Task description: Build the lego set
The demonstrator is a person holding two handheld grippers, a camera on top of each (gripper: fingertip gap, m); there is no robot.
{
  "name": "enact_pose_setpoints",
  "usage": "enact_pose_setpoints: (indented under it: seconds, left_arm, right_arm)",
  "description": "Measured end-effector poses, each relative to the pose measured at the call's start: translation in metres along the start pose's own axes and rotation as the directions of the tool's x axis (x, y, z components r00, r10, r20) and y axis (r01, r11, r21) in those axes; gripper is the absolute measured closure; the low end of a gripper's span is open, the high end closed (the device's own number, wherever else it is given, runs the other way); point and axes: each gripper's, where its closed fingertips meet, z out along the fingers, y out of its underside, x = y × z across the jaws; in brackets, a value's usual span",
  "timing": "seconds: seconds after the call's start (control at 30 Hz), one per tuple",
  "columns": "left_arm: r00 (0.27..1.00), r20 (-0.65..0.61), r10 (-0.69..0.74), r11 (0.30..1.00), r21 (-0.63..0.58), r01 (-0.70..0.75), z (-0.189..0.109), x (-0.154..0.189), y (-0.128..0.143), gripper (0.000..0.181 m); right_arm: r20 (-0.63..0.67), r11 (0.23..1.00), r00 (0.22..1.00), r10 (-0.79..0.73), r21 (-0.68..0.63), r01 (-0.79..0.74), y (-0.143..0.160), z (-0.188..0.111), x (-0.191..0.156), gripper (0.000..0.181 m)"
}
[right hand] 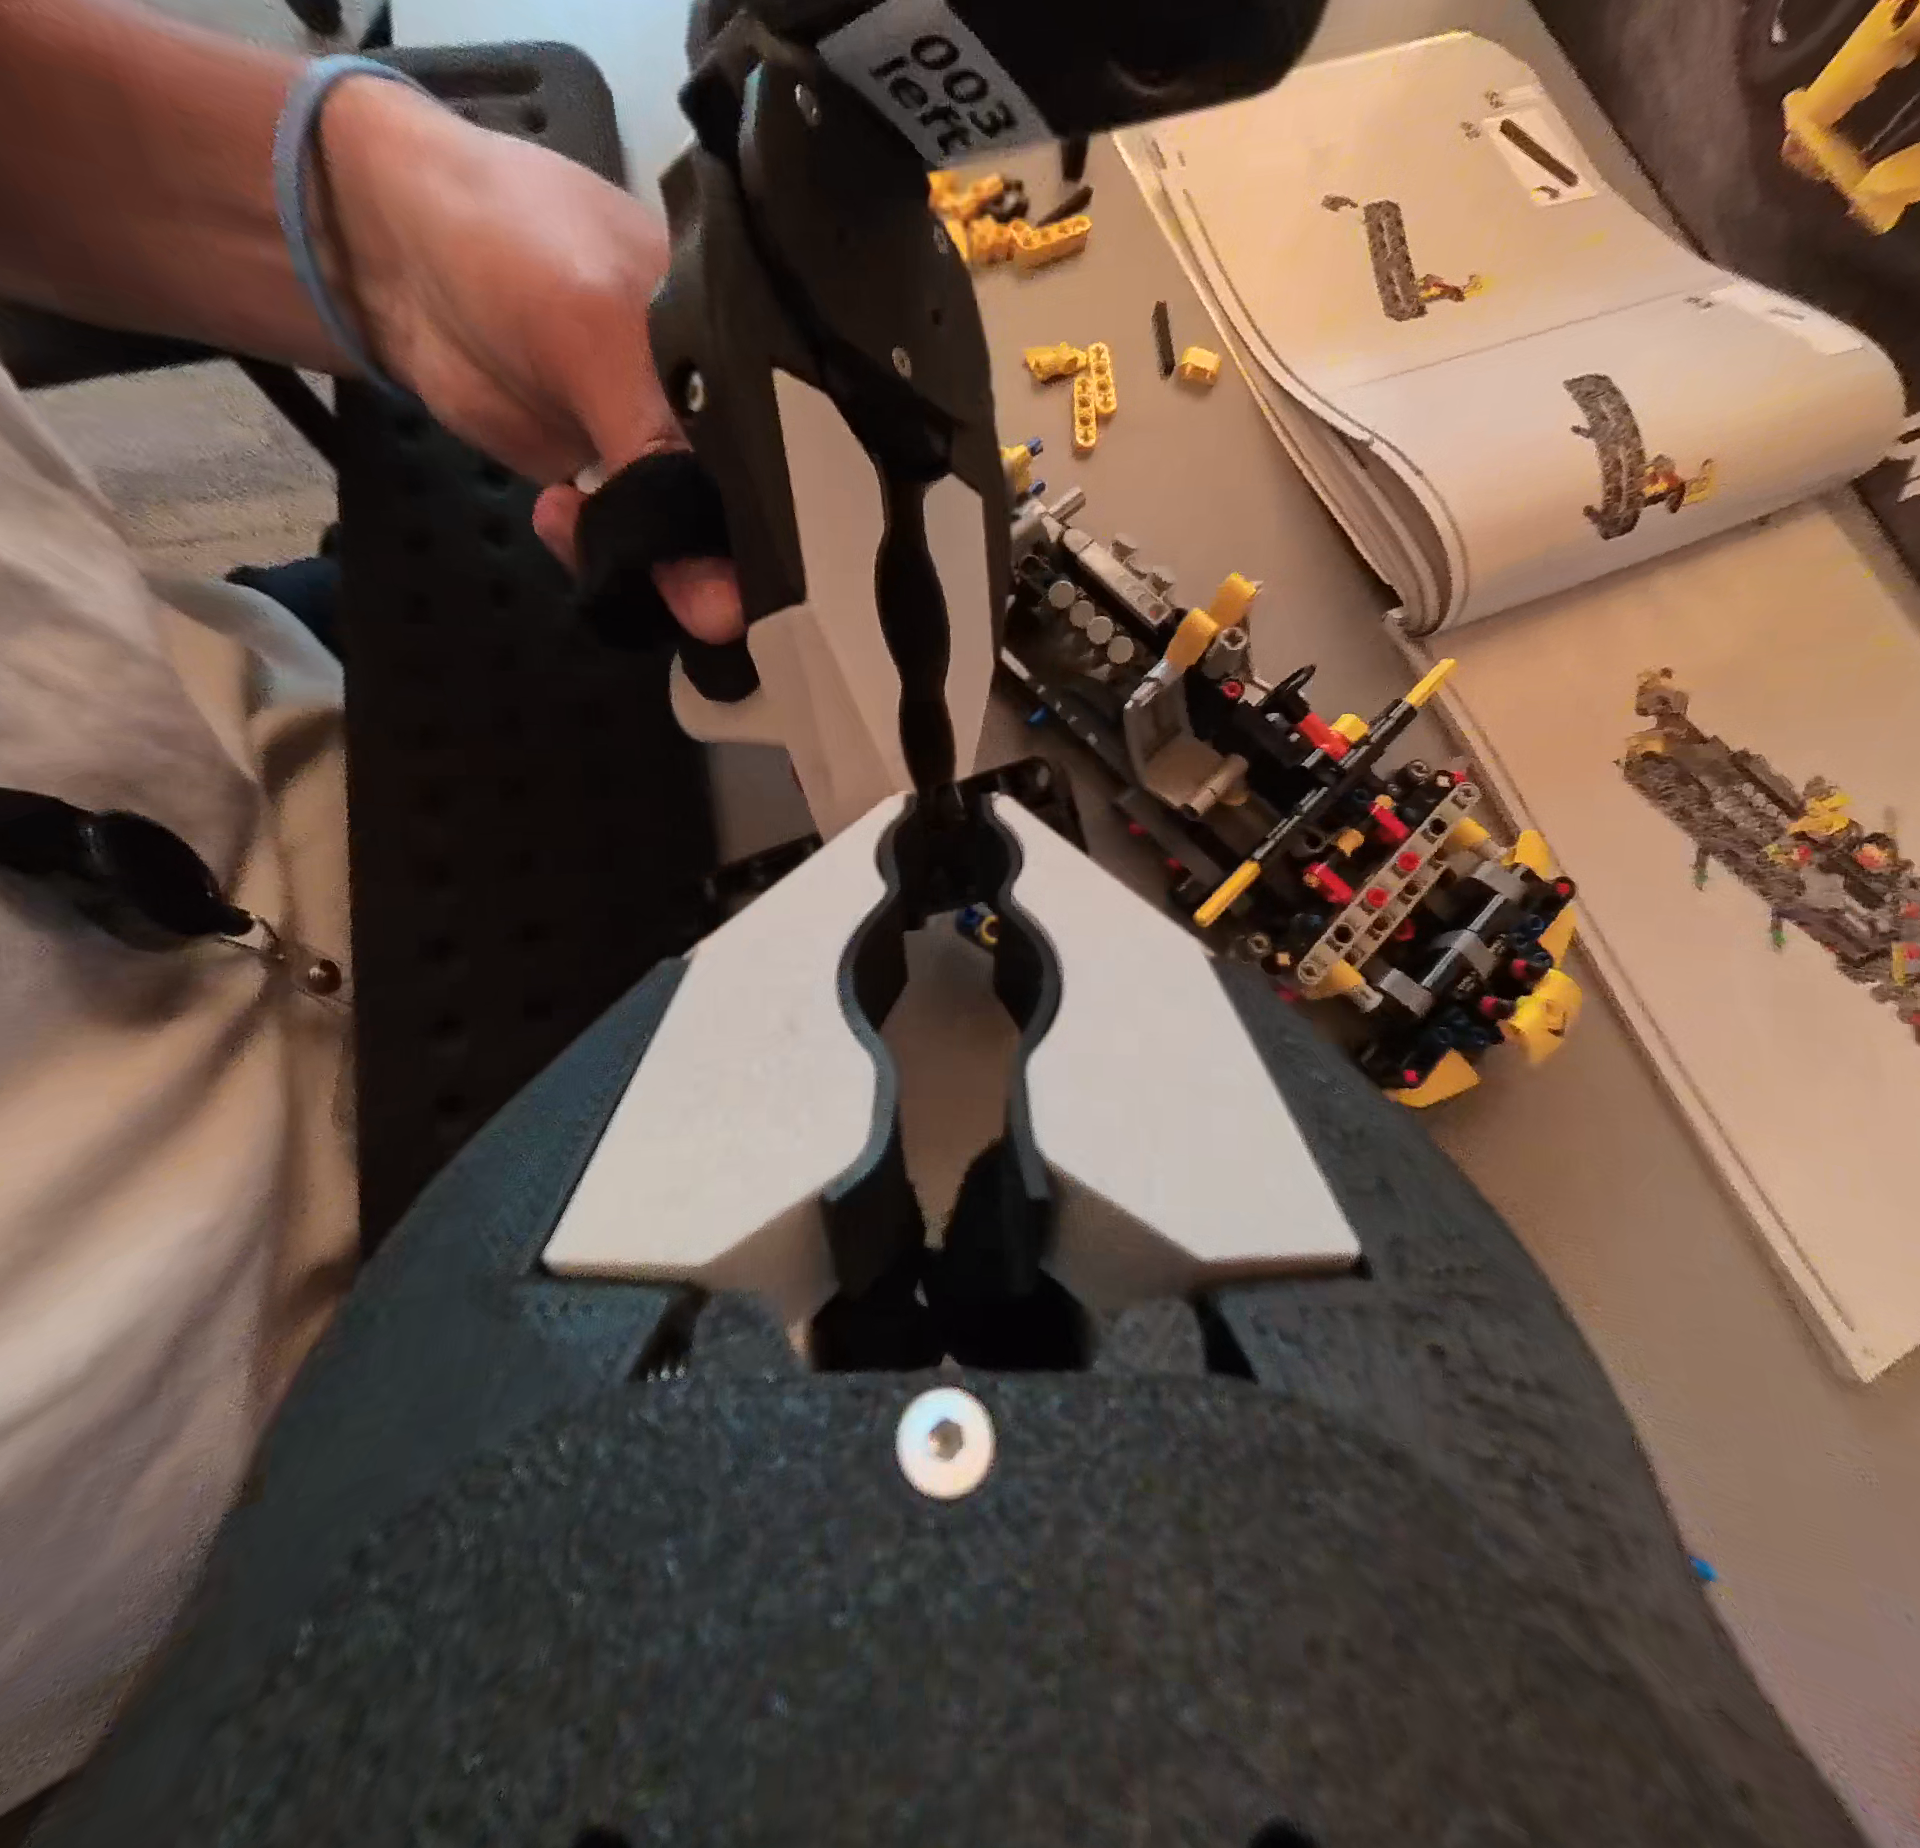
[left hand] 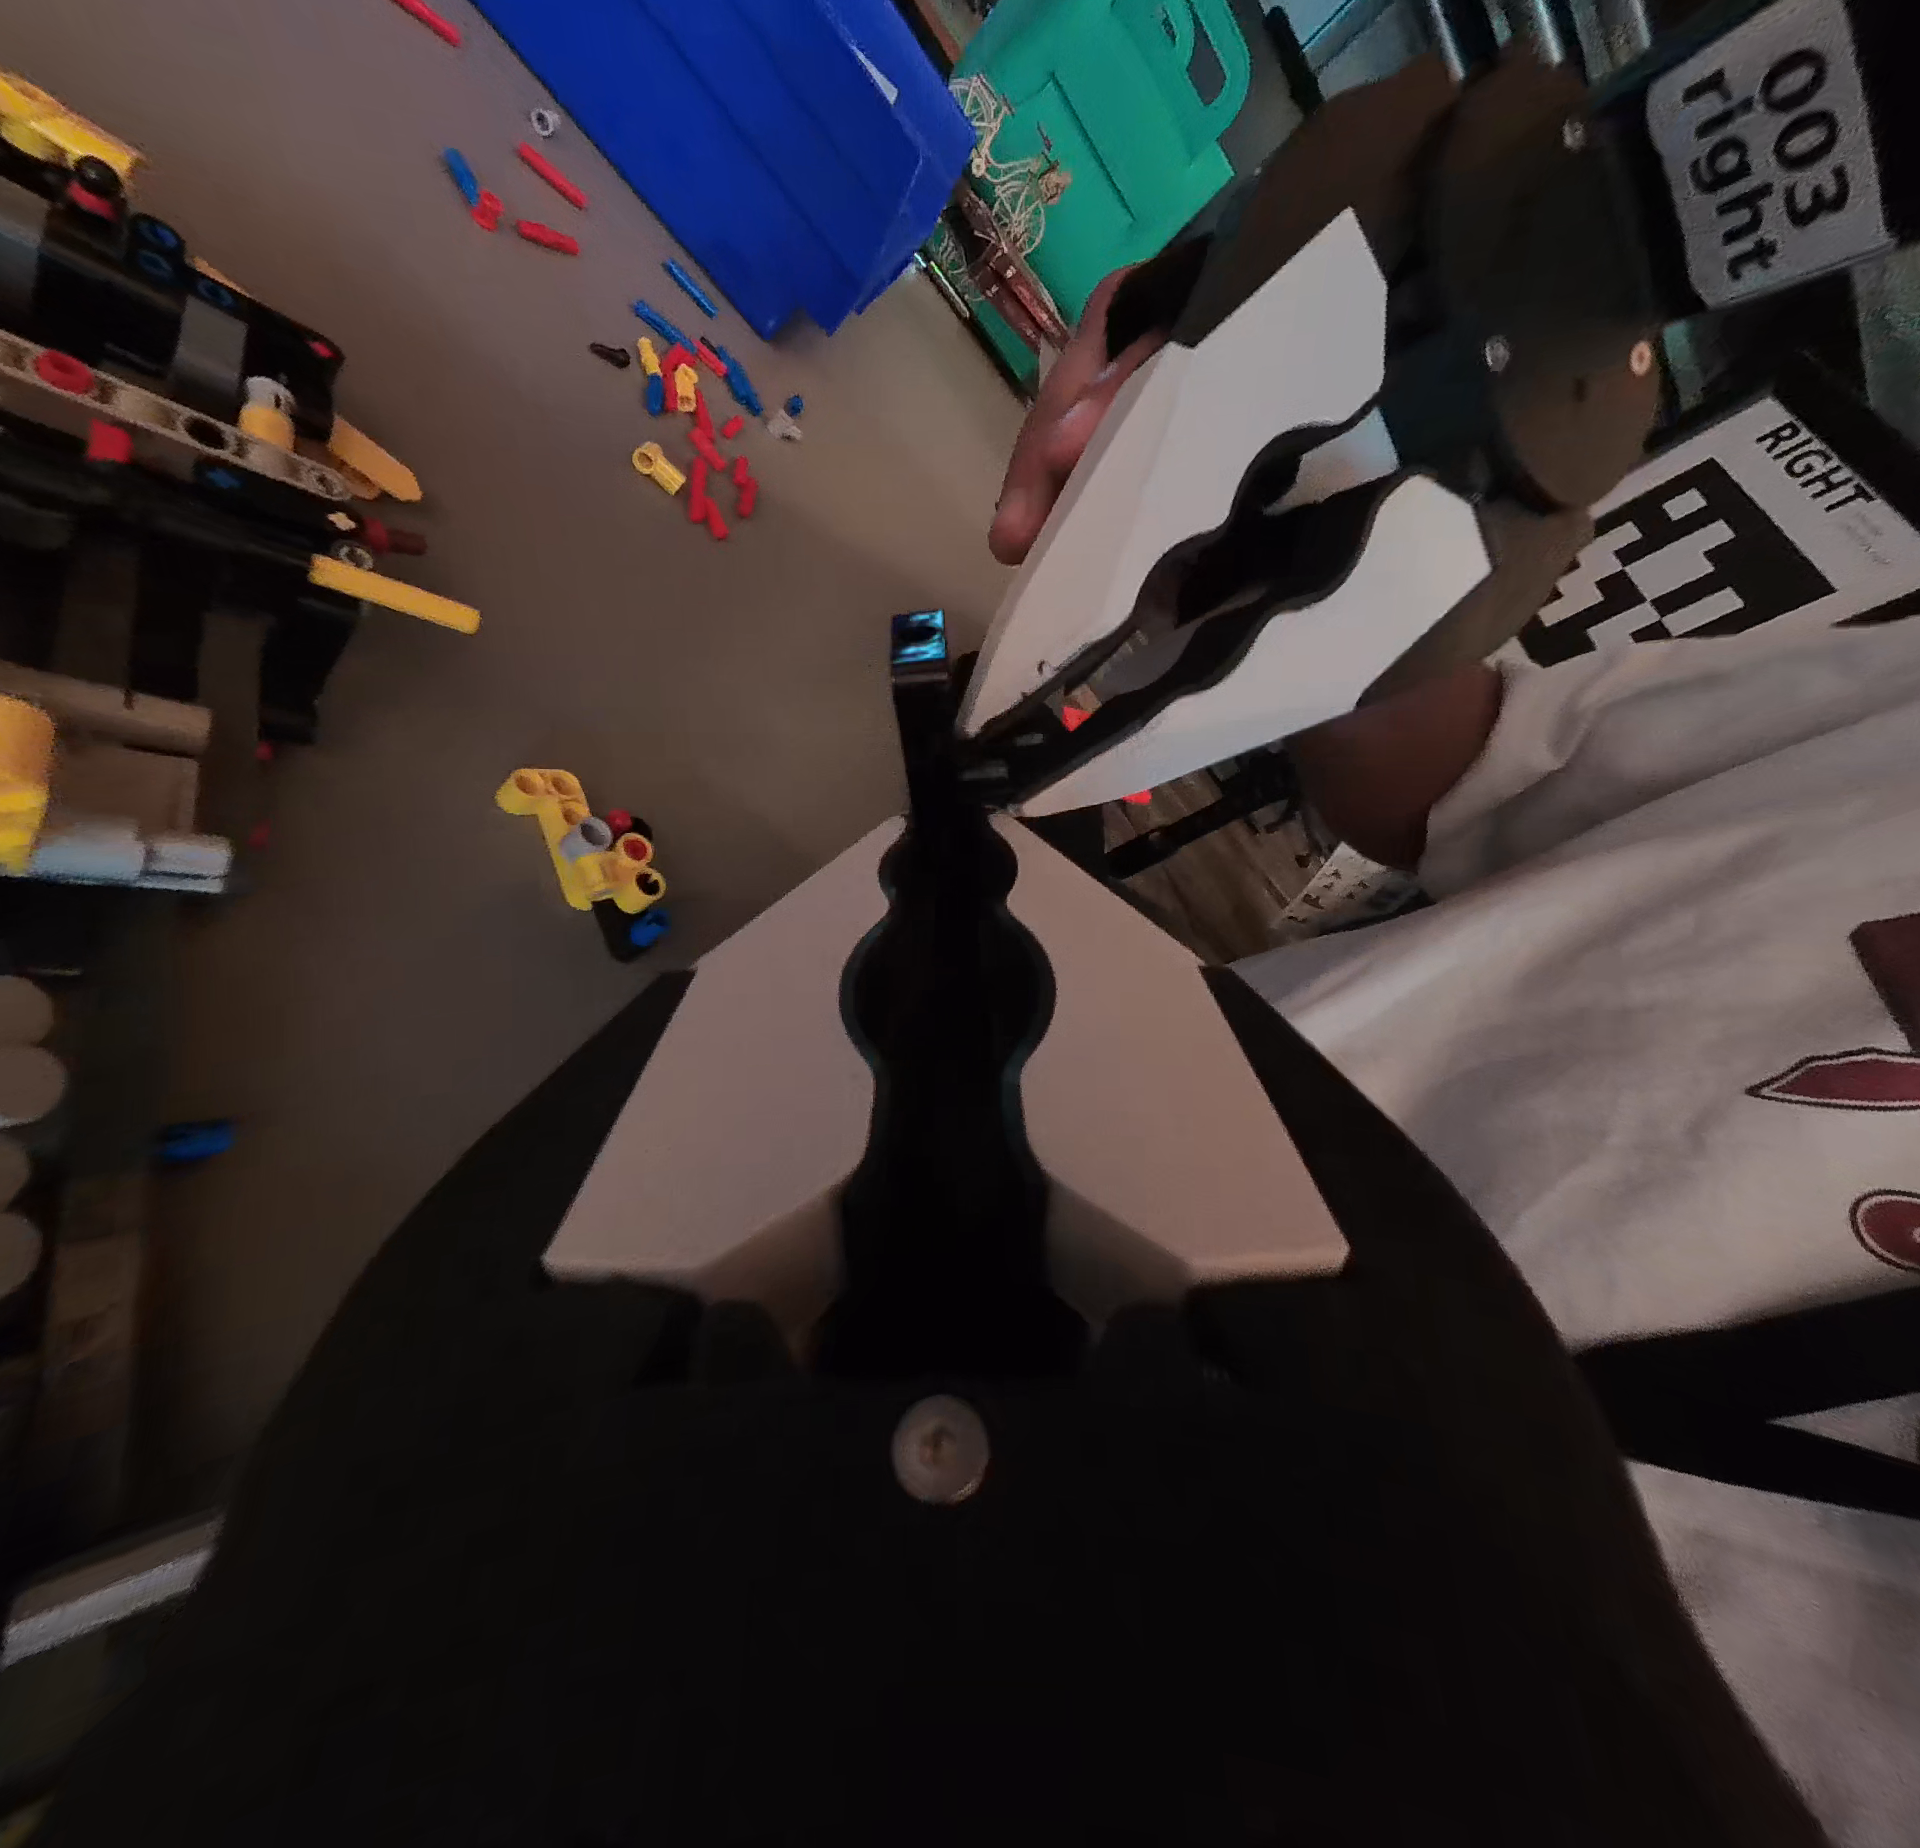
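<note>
Two grippers meet over a dark lego piece above the worktop

Grey-brown worktop (left hand: 644,655) fills the background, scattered with bricks, and both grippers are held up above it, tip to tip. Left gripper (left hand: 928,759) has its jaws pressed together on a slim black piece (left hand: 918,702) that sticks out past the tips, its glossy end catching a blue glint. Right gripper (right hand: 940,811) comes in at the same spot; its jaws are narrow, tips closed on something dark where the two tools meet, though blur keeps me from telling whether it is the same piece. From the right wrist view, a hand (right hand: 488,312) with a blue band at the wrist squeezes the left tool's handle.

Down on the worktop lies the half-built lego model (right hand: 1340,832), a long black, grey and yellow chassis with red and blue pins, just beside the open instruction booklet (right hand: 1455,271). A few yellow beams (right hand: 1086,385) sit beyond it. In the left wrist view, a loose heap of red, blue and yellow pins (left hand: 701,427) lies near a blue bin (left hand: 727,105), with a green container (left hand: 1091,125) behind. A small yellow sub-assembly (left hand: 592,848) rests on its own, well apart from the heap. White fabric of the person's shirt (left hand: 1558,1071) fills the right side.
</note>
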Motion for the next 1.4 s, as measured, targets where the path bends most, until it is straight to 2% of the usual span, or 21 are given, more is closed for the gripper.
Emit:
enact_pose_setpoints:
  seconds: [0.23,0.33,0.47,0.53,0.63,0.73,0.87,1.0,1.1,1.23,1.3,1.4]
  left_arm:
    - [0.995,-0.06,-0.084,0.996,0.039,0.086,-0.004,0.002,-0.005,0.172]
    - [0.995,-0.055,-0.085,0.994,0.064,0.089,-0.007,0.0,-0.008,0.172]
    - [0.997,-0.06,-0.043,0.993,0.108,0.05,-0.015,0.004,-0.015,0.172]
    - [0.998,-0.052,0.027,0.988,0.15,-0.019,-0.02,0.009,-0.022,0.172]
    - [0.99,-0.043,0.134,0.968,0.221,-0.122,-0.03,0.022,-0.033,0.172]
    - [0.973,-0.005,0.232,0.932,0.286,-0.221,-0.043,0.03,-0.049,0.172]
    - [0.953,0.027,0.301,0.9,0.322,-0.294,-0.056,0.025,-0.08,0.172]
    - [0.935,0.053,0.35,0.869,0.356,-0.345,-0.069,0.006,-0.11,0.173]
    - [0.942,0.042,0.332,0.855,0.408,-0.319,-0.08,-0.009,-0.118,0.173]
    - [0.956,0.036,0.292,0.852,0.443,-0.277,-0.088,-0.021,-0.116,0.173]
    - [0.962,0.019,0.271,0.858,0.449,-0.25,-0.091,-0.024,-0.117,0.173]
    - [0.975,-0.047,0.219,0.877,0.447,-0.176,-0.09,-0.029,-0.115,0.173]
  right_arm:
    - [-0.083,0.997,0.995,-0.062,0.045,0.066,-0.006,0.001,0.004,0.172]
    - [-0.048,0.996,0.999,-0.004,0.093,0.008,-0.01,-0.002,0.003,0.164]
    - [0.059,0.958,0.986,0.154,0.236,-0.163,-0.022,-0.016,0.006,0.16]
    - [0.123,0.912,0.961,0.249,0.305,-0.275,-0.025,-0.021,0.012,0.156]
    - [0.319,0.782,0.873,0.369,0.401,-0.477,-0.037,-0.025,0.016,0.15]
    - [0.456,0.661,0.809,0.371,0.482,-0.575,-0.058,-0.027,0.025,0.15]
    - [0.511,0.611,0.8,0.315,0.535,-0.583,-0.084,-0.019,0.051,0.15]
    - [0.601,0.525,0.749,0.277,0.559,-0.642,-0.102,-0.016,0.084,0.152]
    - [0.604,0.504,0.746,0.283,0.568,-0.651,-0.098,-0.004,0.099,0.152]
    - [0.632,0.43,0.702,0.327,0.562,-0.707,-0.085,0.008,0.106,0.151]
    - [0.627,0.449,0.7,0.342,0.545,-0.708,-0.081,0.014,0.103,0.149]
    - [0.575,0.501,0.738,0.352,0.551,-0.668,-0.081,0.023,0.103,0.149]
